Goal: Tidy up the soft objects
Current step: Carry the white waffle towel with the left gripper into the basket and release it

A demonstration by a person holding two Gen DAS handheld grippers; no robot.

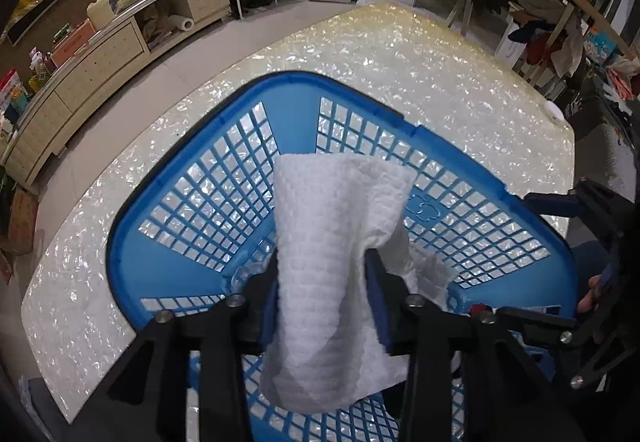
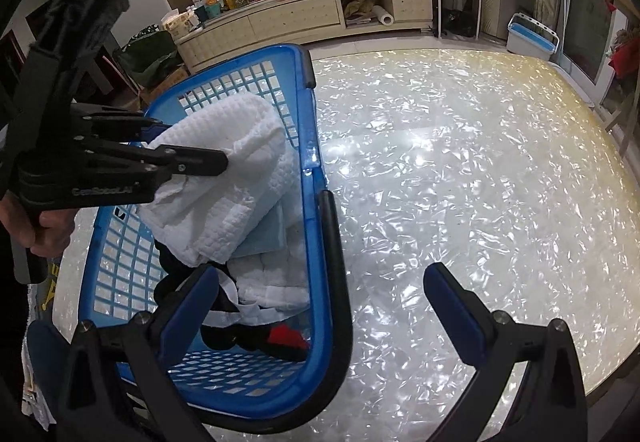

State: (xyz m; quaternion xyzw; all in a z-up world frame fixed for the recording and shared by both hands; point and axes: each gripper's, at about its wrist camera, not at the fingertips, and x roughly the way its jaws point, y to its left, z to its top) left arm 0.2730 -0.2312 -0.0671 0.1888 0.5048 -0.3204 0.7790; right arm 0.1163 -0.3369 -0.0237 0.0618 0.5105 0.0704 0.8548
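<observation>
White waffle towel [image 1: 336, 262] hangs over the blue basket [image 1: 200, 145], clamped in the left gripper's [image 1: 322, 282] jaws. Right gripper [image 2: 320, 294] hovers with jaws apart above the pearly desk [image 2: 460, 169]

I've got the white waffle-weave towel [image 1: 336, 274] pinched between my left fingers, bunched into a thick loose roll that stands up past the pads and droops below them. From my right side, that same towel [image 2: 224, 177] hangs above the blue plastic basket [image 2: 316, 282], its lower folds sagging toward the pile inside. The basket [image 1: 192, 137] is a lattice-walled laundry carrier with black handle trim, sitting on the shimmery tabletop. Down in it lies a pale blue folded cloth [image 2: 268, 234], tucked under the hanging towel. Beneath that, a quilted white cloth [image 2: 272, 282], a black garment [image 2: 224, 338], and a red scrap [image 2: 286, 336] showing near the basket's floor.
</observation>
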